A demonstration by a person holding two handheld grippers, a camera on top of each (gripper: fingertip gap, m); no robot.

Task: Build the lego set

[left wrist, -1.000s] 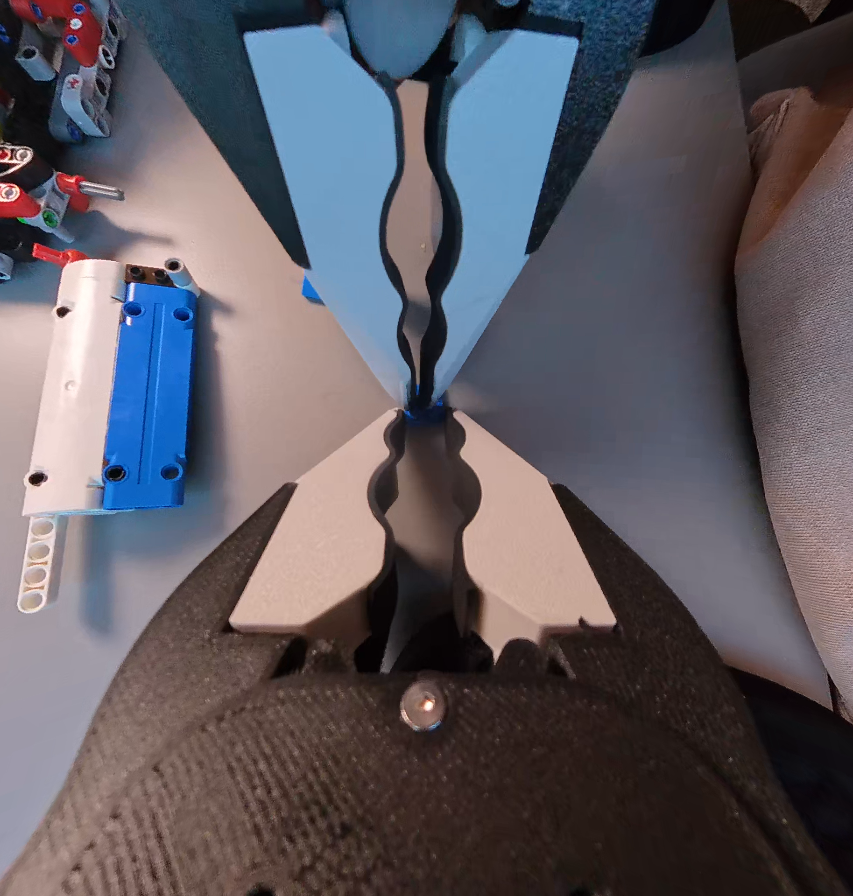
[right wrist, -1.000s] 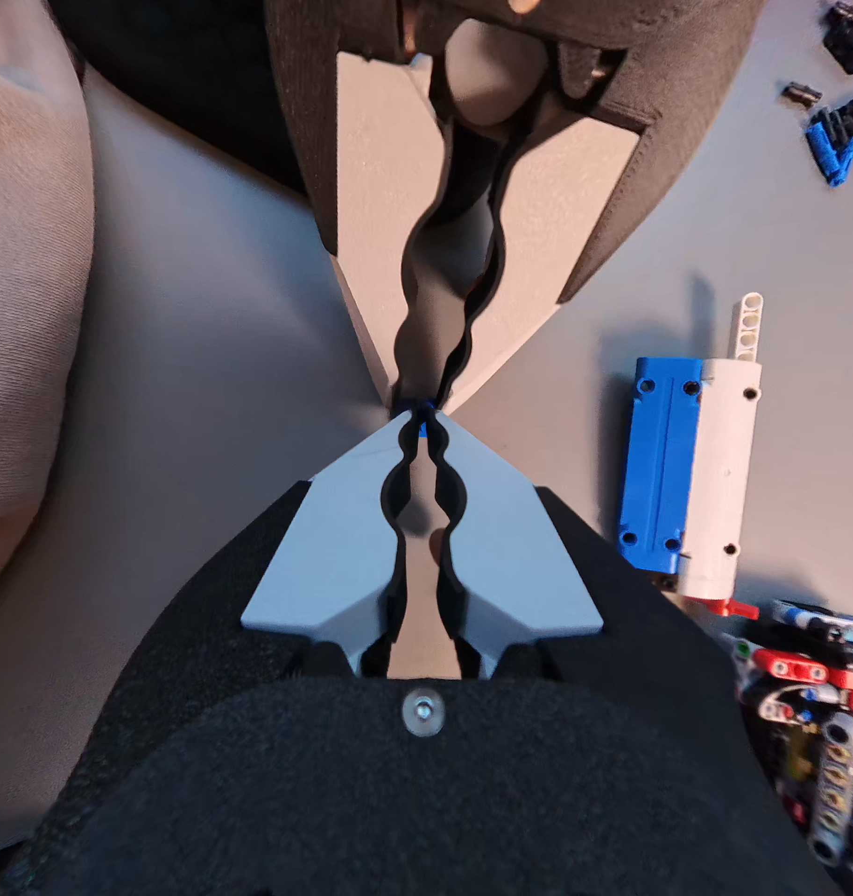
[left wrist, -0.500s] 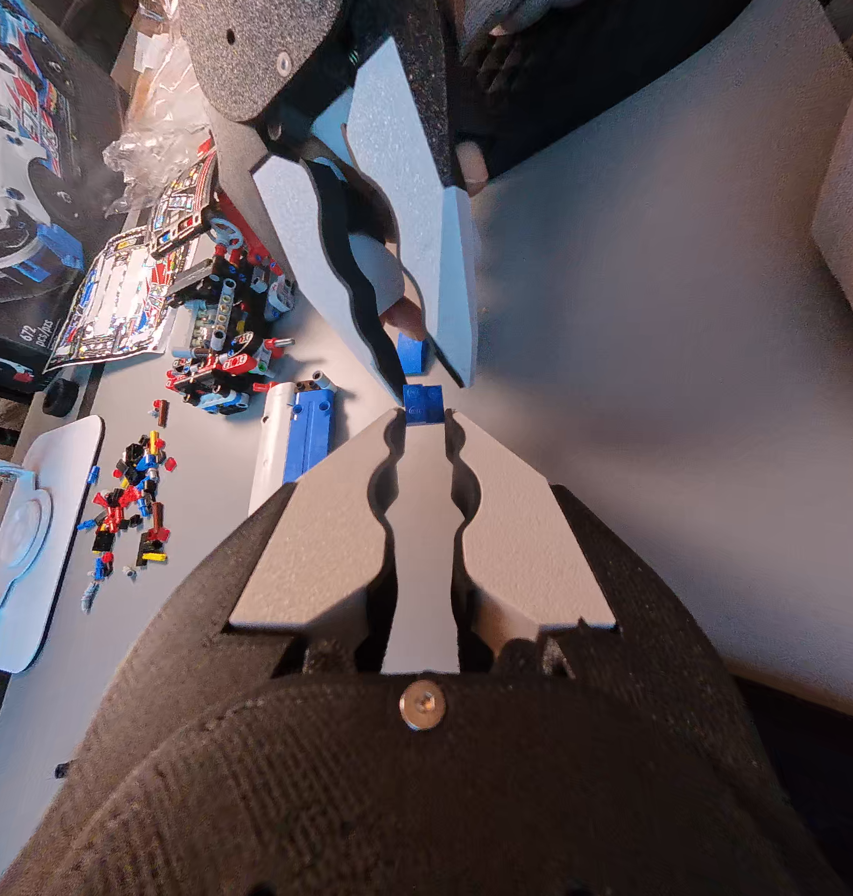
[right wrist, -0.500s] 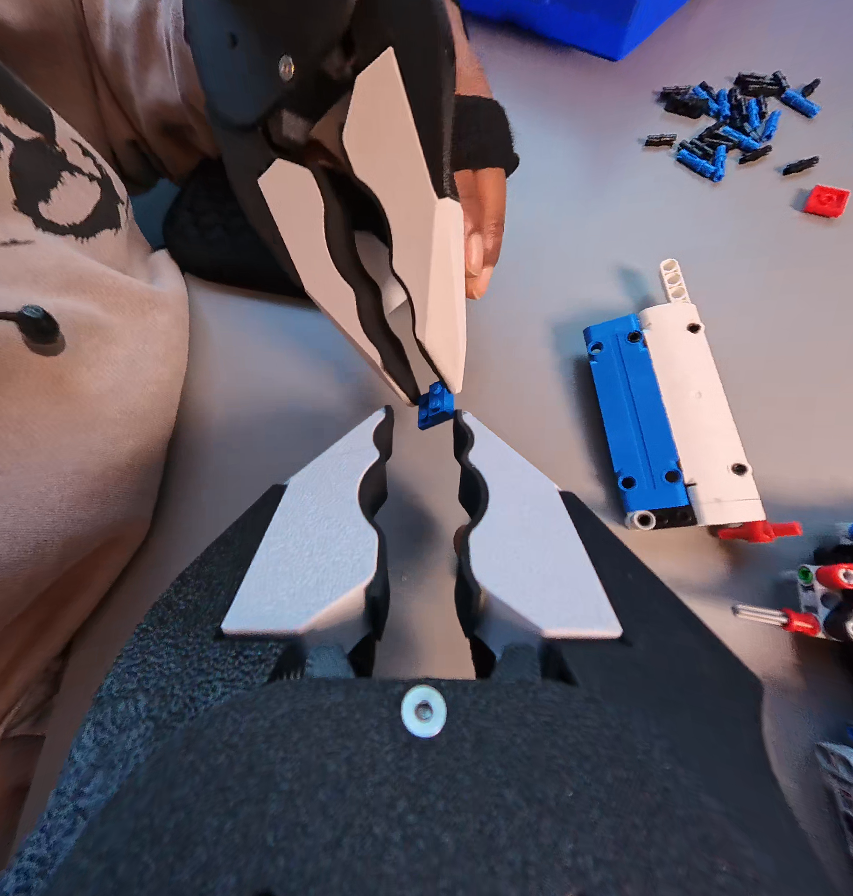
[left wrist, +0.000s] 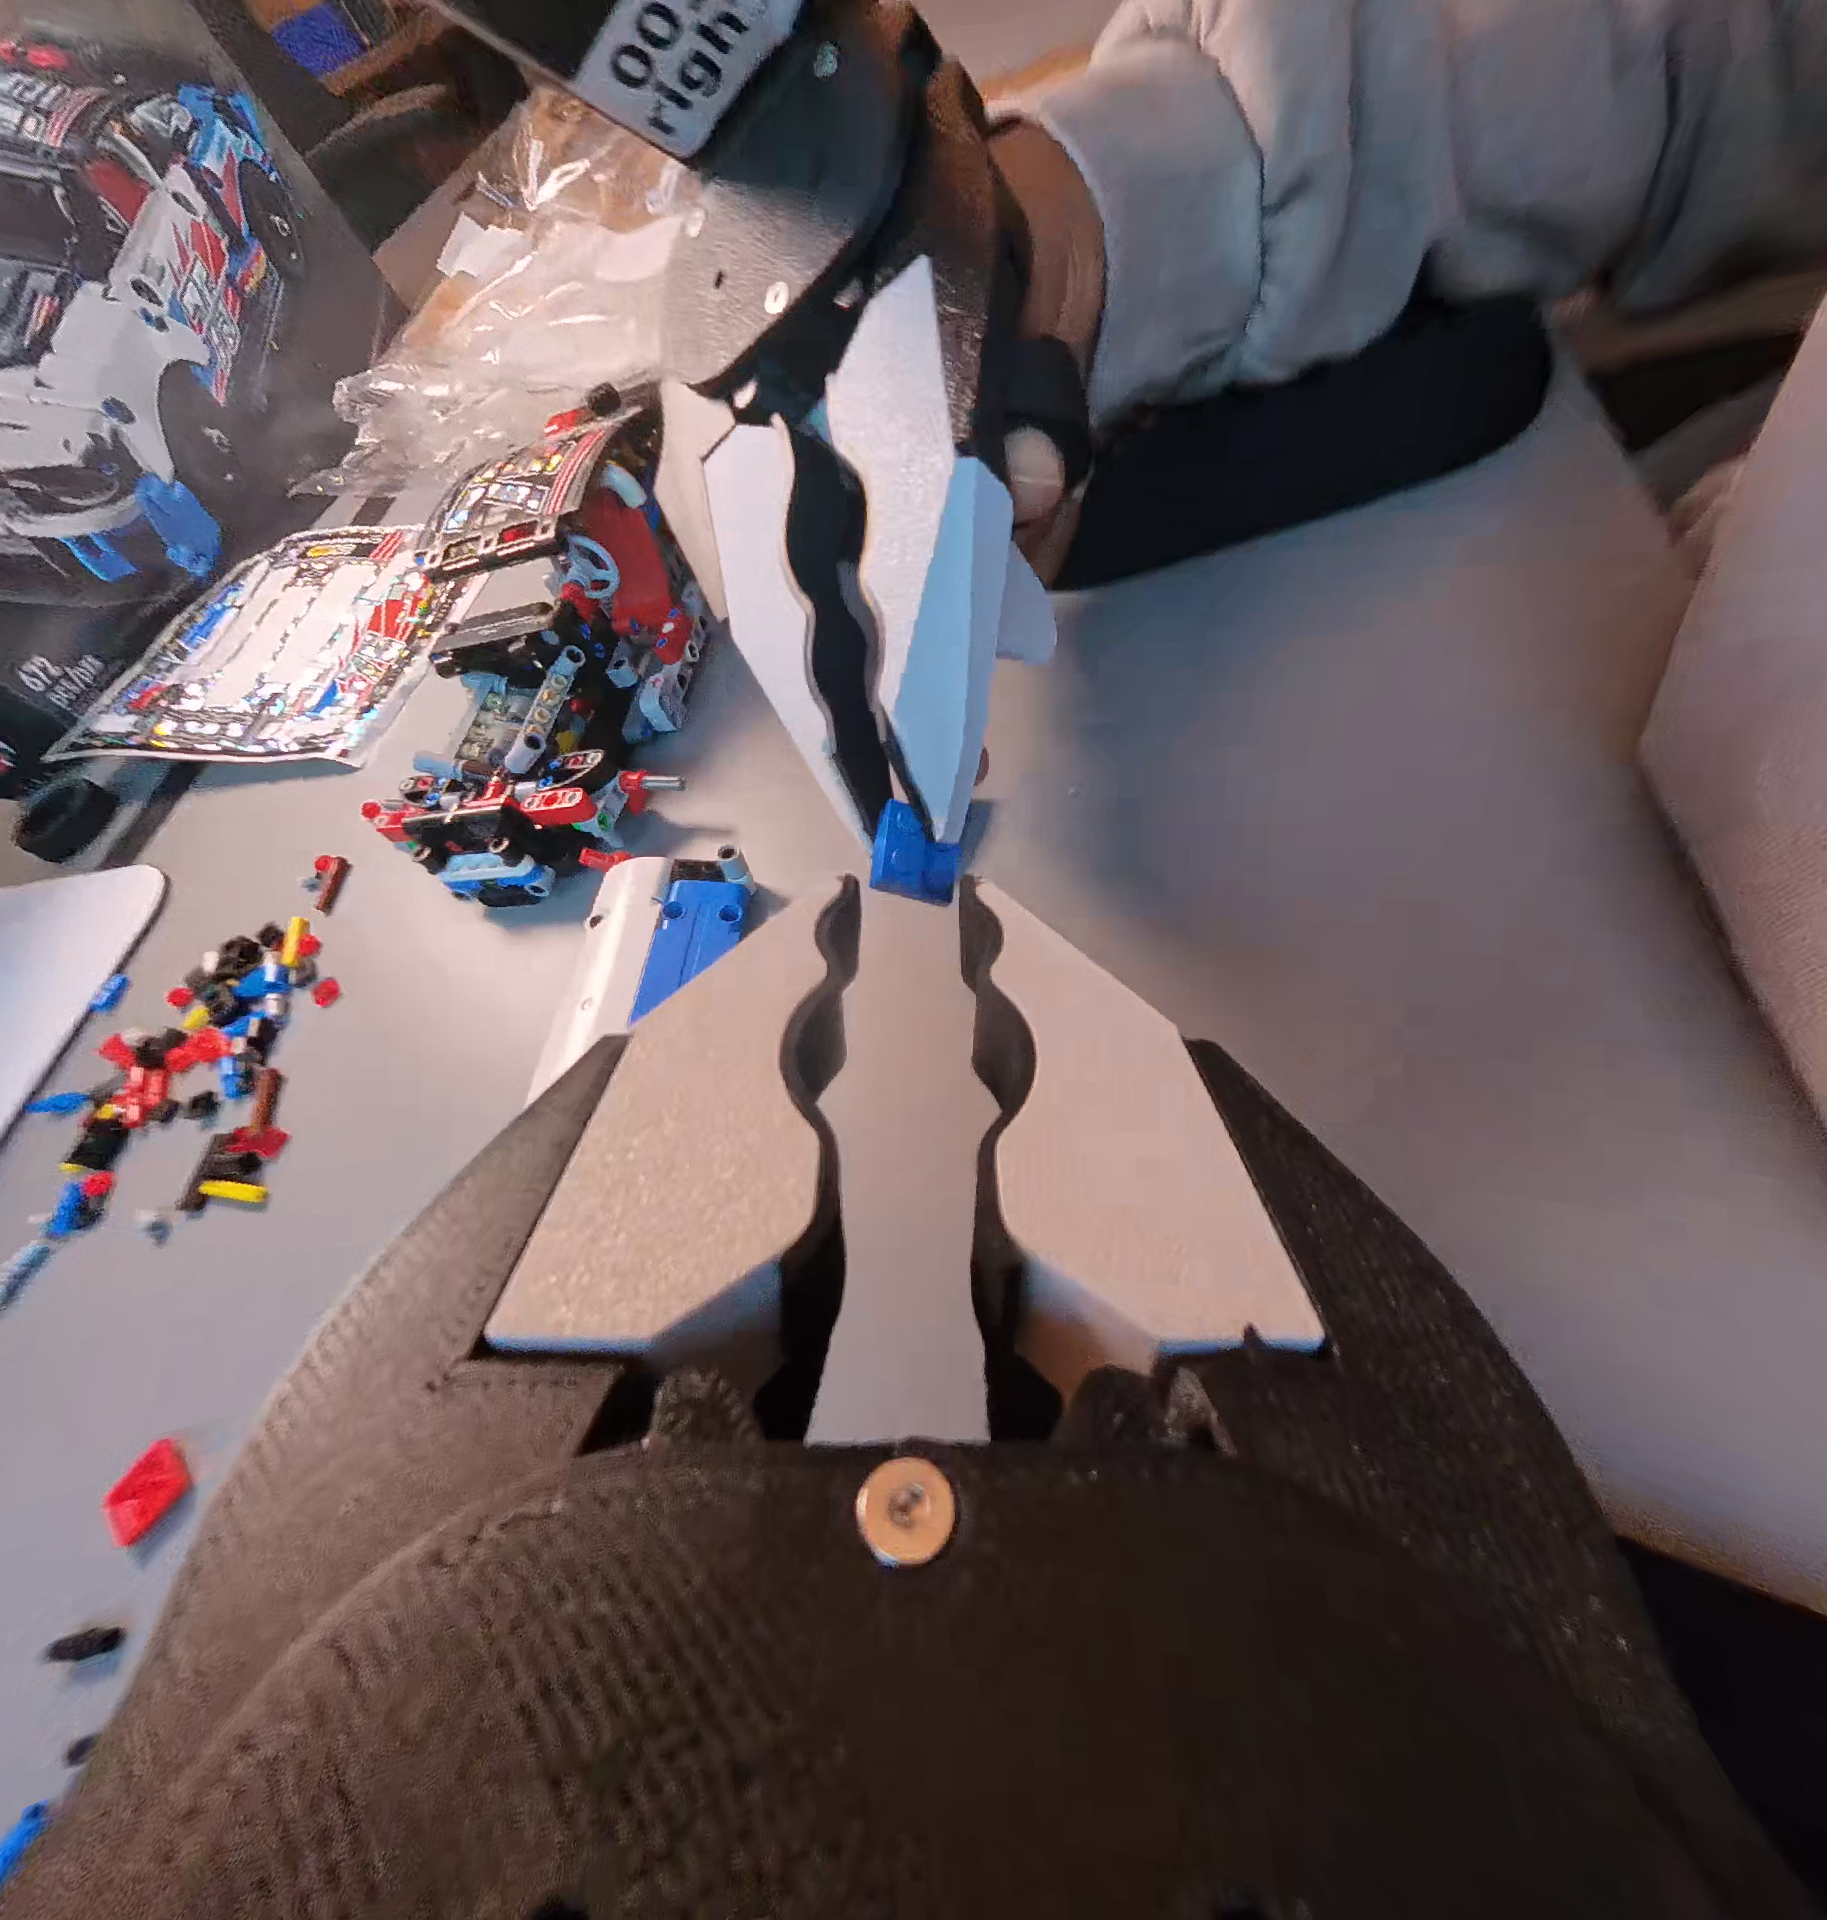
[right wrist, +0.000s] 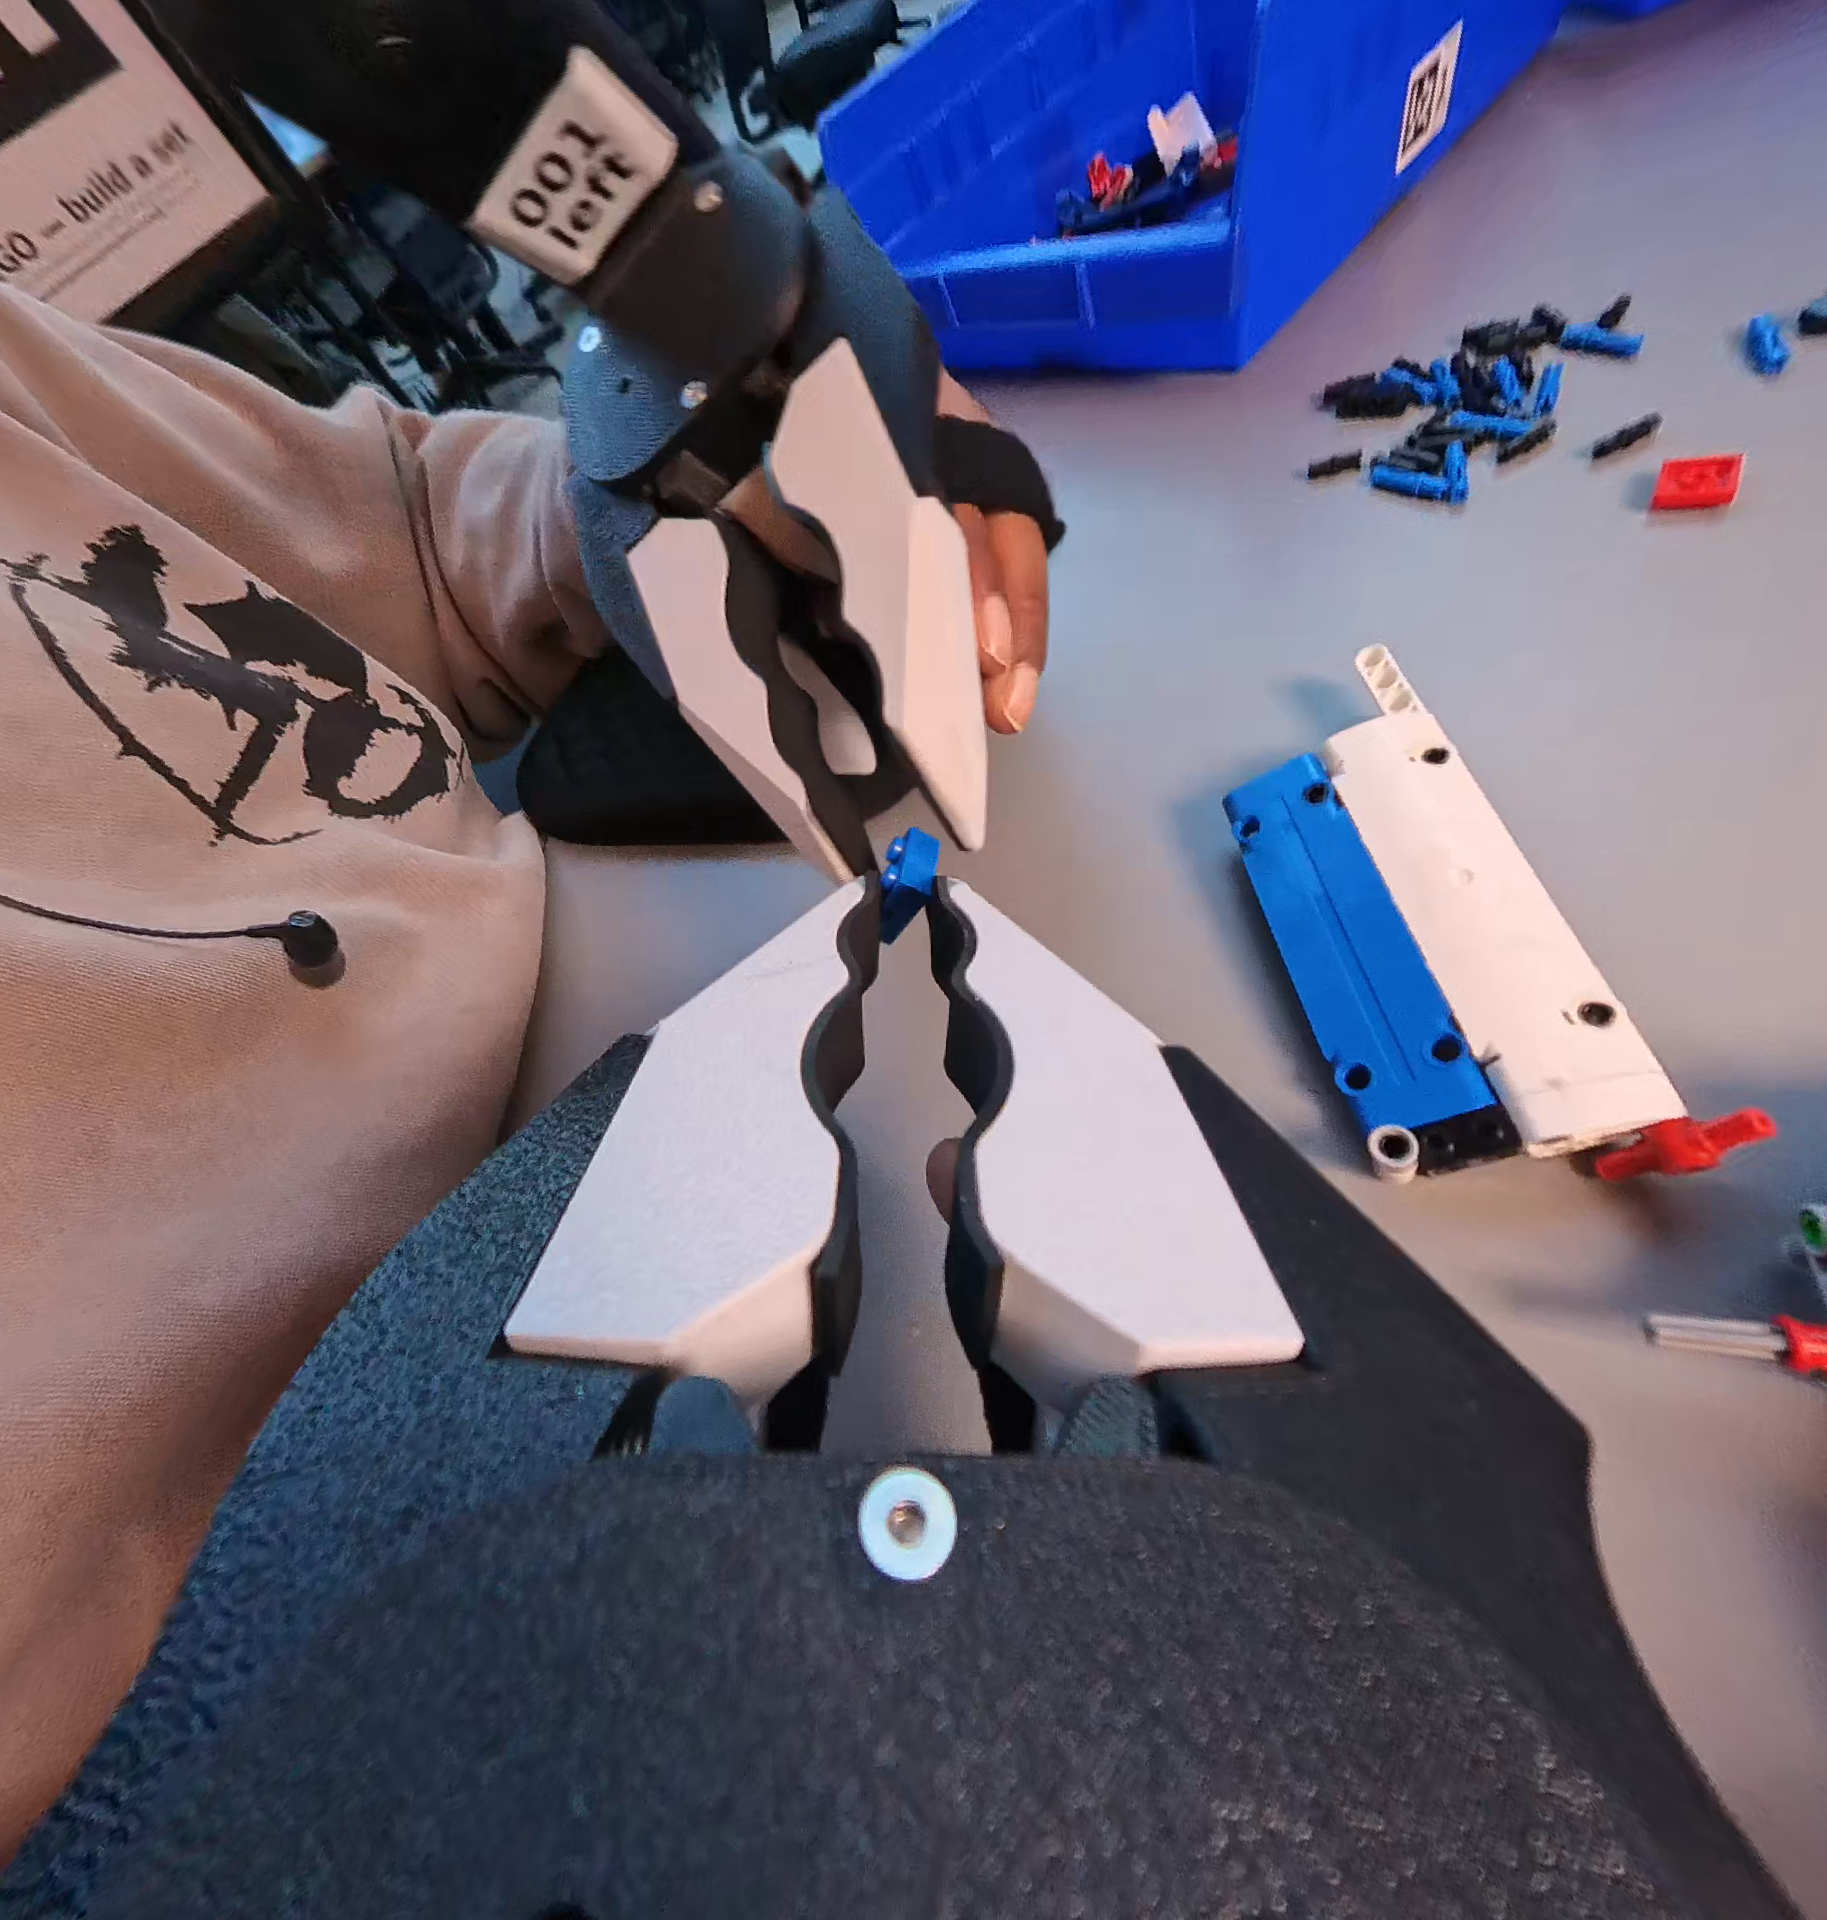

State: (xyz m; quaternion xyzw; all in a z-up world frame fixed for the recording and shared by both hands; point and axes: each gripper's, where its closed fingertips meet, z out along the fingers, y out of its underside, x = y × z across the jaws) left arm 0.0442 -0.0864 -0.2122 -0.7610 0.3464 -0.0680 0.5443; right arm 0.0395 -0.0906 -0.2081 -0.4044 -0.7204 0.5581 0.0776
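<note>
A small blue brick (right wrist: 907, 883) is pinched between the tips of my right gripper (right wrist: 904, 888), held above the grey table. My left gripper (left wrist: 904, 888) is open, its tips just short of the brick (left wrist: 914, 857) and not gripping it. In the left wrist view the right gripper (left wrist: 914, 821) comes down from above onto the brick. In the right wrist view the left gripper (right wrist: 914, 850) hangs open just beyond the brick. A blue and white panel assembly (right wrist: 1408, 935) lies on the table, also seen in the left wrist view (left wrist: 680, 925).
A part-built chassis (left wrist: 545, 727), a sticker sheet (left wrist: 265, 644), the set's box (left wrist: 88, 260) and a plastic bag (left wrist: 535, 291) lie at the left. Loose pieces (left wrist: 192, 1070), pins (right wrist: 1460, 416), a red plate (right wrist: 1698, 483) and a blue bin (right wrist: 1148, 208) surround them. The person's torso (right wrist: 161, 831) is close. The red plate (right wrist: 1698, 483) is about 25 cm from both grippers' fingertips. It is also in sight in the left wrist view (left wrist: 164, 1464).
Both grippers held the blue brick tip to tip. Then the left held it alone with the right open. Now the right has shut on it and the left has opened.
</note>
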